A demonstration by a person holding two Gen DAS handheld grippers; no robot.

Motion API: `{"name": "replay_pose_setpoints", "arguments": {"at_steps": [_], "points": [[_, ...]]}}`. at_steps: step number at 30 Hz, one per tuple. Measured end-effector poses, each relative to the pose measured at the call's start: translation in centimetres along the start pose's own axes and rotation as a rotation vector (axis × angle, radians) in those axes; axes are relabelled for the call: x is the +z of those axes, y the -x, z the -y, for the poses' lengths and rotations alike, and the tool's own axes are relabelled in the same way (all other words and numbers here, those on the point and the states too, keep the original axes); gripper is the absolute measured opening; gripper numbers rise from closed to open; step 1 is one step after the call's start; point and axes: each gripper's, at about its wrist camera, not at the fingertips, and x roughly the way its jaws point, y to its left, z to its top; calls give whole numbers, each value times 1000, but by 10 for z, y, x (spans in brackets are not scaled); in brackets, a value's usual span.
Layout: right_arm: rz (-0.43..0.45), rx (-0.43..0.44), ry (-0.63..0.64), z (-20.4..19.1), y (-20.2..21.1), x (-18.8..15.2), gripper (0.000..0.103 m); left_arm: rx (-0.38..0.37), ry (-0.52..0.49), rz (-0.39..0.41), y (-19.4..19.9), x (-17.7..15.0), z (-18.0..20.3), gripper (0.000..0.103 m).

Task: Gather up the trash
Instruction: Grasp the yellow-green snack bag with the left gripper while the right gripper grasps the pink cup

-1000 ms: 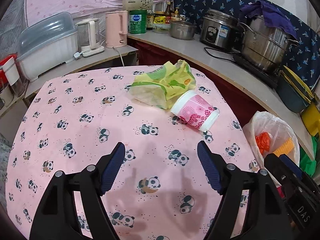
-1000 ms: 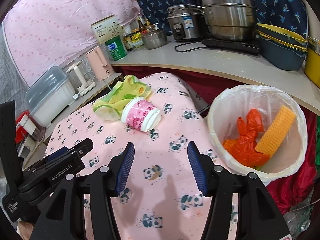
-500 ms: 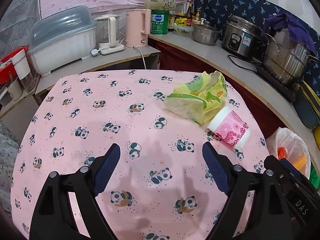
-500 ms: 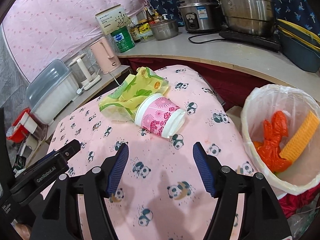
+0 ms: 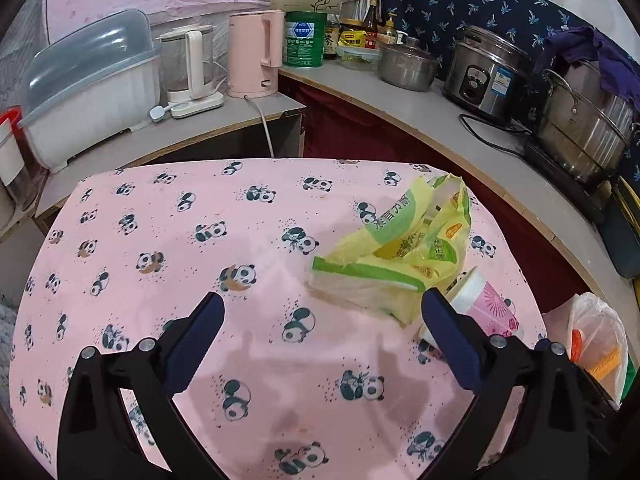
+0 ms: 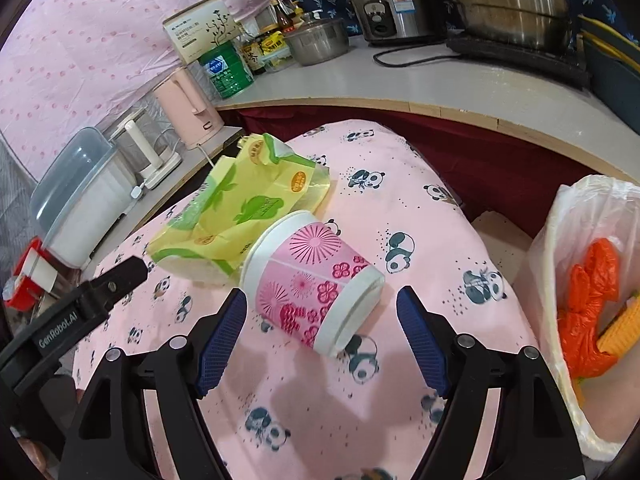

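Note:
A pink flowered paper cup (image 6: 312,284) lies on its side on the panda-print tablecloth (image 6: 408,216), touching a crumpled yellow-green plastic bag (image 6: 244,204). My right gripper (image 6: 320,320) hovers just short of the cup; its jaws are opening, and the cup lies ahead of the gap, untouched. In the left wrist view the plastic bag (image 5: 400,256) lies ahead to the right and the cup (image 5: 484,304) peeks from behind the right finger. My left gripper (image 5: 320,320) is opening wide over bare cloth (image 5: 200,232), nothing between its fingers.
A bin lined with a white bag (image 6: 576,240) stands right of the table, holding orange trash (image 6: 592,292). Behind the table runs a counter (image 5: 420,112) with a pink kettle (image 5: 256,56), pots (image 5: 580,128), a rice cooker (image 5: 488,72) and a dish box (image 5: 88,92).
Both grippers have opened wider and shifted left across the table. The cup and bag now sit closer to the right gripper, and further right in the left wrist view.

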Motion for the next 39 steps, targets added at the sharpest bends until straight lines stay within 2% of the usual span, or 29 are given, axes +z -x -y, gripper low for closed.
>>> {"name": "replay_pose_setpoints", "arguments": {"at_steps": [5,11,16,19,21,25,30,39], "points": [[-11,5,-3,5,-21,8,74,-44,1,-11,-26,20,13,95],[-19,19,-12,10,-36,14,78,-48,-59,-30,-55,33,36,95],[-34,40,-20,12,-46,13,78,-60,-82,-100,-80,29,42,95],[-36,54,-31,14,-45,10,77,-58,-85,-106,-82,21,41,92],[-39,67,-35,16,-43,8,70,-68,-88,-116,-81,15,40,77],[-26,69,-36,18,-35,3,60,-66,-87,-115,-71,3,36,64],[-26,90,-67,26,-21,-8,50,-70,-85,-109,-53,-9,33,39],[-42,89,-59,26,12,-32,40,-79,-99,-115,-13,-45,33,18]]}}
